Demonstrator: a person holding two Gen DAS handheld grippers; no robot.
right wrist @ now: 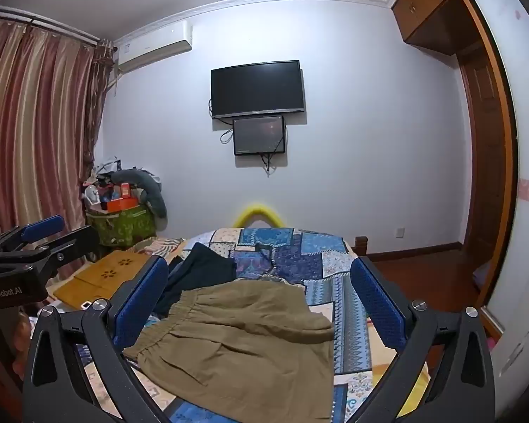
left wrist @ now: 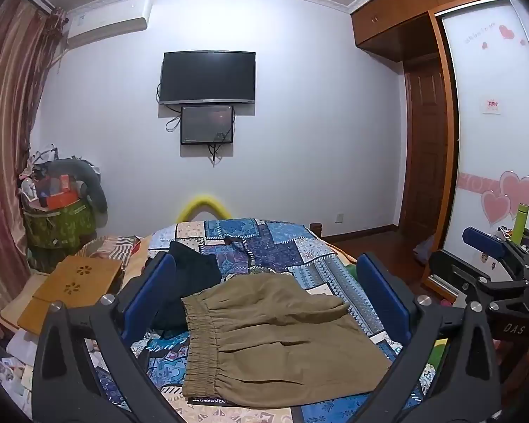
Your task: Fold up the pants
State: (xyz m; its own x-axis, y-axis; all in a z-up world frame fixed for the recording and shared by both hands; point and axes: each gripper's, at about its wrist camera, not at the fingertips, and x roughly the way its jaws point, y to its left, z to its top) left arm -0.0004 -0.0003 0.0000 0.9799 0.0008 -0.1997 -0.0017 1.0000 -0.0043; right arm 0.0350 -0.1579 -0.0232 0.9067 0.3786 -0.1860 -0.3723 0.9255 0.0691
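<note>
Khaki pants [left wrist: 275,338] with an elastic waistband lie folded into a compact rectangle on the patchwork bed [left wrist: 292,246]. They also show in the right wrist view [right wrist: 250,338]. My left gripper [left wrist: 264,282] is open and empty, held above the pants. My right gripper [right wrist: 261,289] is open and empty, also above them. The right gripper shows at the right edge of the left wrist view [left wrist: 493,271], and the left gripper at the left edge of the right wrist view [right wrist: 35,246].
A dark garment [left wrist: 190,275] lies on the bed beyond the pants, to the left. Wooden boards [left wrist: 77,282] and clutter sit left of the bed. A green basket [left wrist: 60,222] stands by the curtain. A wardrobe [left wrist: 493,141] stands at the right.
</note>
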